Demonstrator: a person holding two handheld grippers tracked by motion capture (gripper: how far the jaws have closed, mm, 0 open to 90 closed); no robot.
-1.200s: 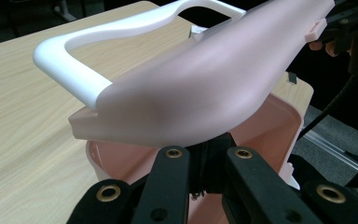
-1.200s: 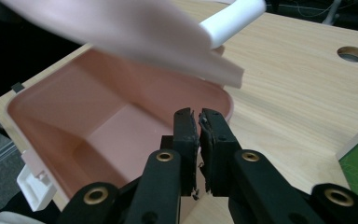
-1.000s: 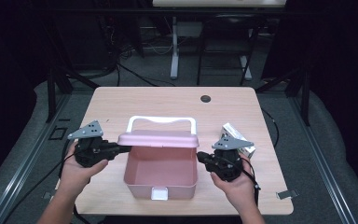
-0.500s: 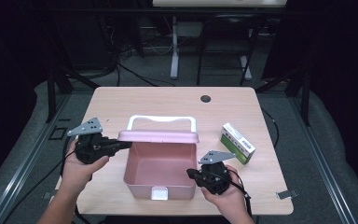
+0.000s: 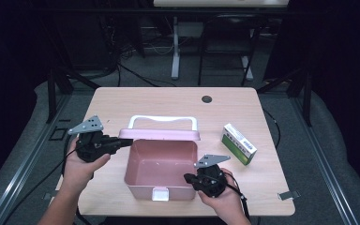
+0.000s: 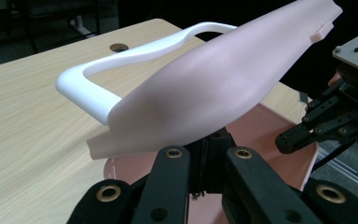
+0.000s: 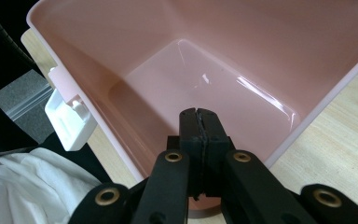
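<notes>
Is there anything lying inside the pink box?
No, in the right gripper view the pink box shows a bare, glossy bottom with nothing on it.

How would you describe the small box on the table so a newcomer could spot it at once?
Start at the wooden table, then find the open pink bin near its front edge. To the bin's right, apart from it, lies the small box. It is the only green and white thing there, far smaller than the bin and closed.

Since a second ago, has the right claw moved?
Yes. The right claw has moved toward the person and leftward, away from the green box it covered, to the pink bin's near right corner.
</notes>
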